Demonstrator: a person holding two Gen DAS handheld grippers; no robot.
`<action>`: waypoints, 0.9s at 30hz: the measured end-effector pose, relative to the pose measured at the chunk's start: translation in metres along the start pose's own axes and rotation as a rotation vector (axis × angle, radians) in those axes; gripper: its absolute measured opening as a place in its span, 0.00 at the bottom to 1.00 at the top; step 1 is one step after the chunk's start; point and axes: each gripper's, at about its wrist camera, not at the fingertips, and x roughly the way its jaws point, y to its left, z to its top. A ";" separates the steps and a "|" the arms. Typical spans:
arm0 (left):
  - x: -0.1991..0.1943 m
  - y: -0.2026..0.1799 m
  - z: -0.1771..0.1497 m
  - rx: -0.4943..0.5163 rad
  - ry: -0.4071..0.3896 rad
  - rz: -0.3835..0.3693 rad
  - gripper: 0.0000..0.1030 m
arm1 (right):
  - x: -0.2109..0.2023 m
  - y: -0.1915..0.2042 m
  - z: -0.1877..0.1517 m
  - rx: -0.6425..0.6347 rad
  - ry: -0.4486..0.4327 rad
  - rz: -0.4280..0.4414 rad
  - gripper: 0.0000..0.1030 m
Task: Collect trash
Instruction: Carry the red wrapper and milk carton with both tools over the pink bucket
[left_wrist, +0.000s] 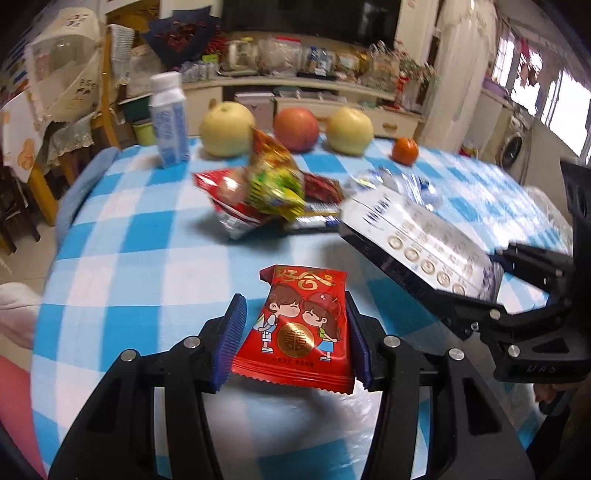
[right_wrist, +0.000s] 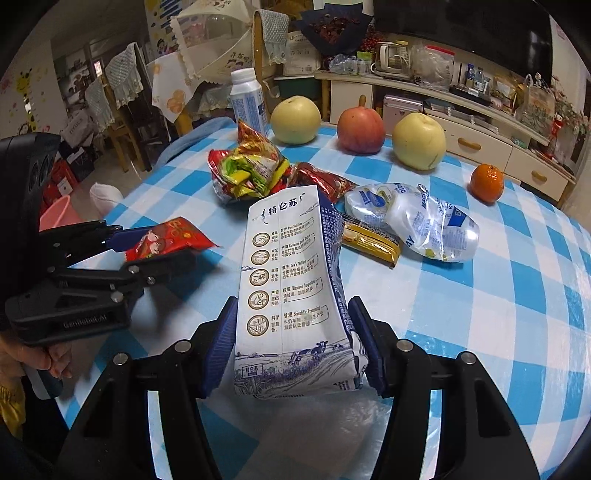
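Left gripper (left_wrist: 291, 339) clamping red packet (left_wrist: 299, 332), right gripper (right_wrist: 291, 343) clamping milk carton (right_wrist: 288, 288), wrapper pile (right_wrist: 251, 170) beyond

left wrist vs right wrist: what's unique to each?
Left wrist only: the front of the red snack packet in the left gripper, with two cartoon figures.
Right wrist only: the printed face of the milk carton in the right gripper, and a yellow wrapper.
Both: the fruit row, the white bottle, the wrapper pile.
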 end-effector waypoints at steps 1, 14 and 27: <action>-0.005 0.004 0.001 -0.006 -0.011 0.009 0.51 | -0.002 0.003 0.000 0.003 -0.006 0.007 0.59; -0.081 0.078 0.004 -0.142 -0.145 0.136 0.51 | -0.018 0.073 0.012 0.014 -0.085 0.122 0.59; -0.161 0.182 -0.024 -0.391 -0.263 0.305 0.51 | -0.005 0.211 0.048 -0.071 -0.079 0.334 0.59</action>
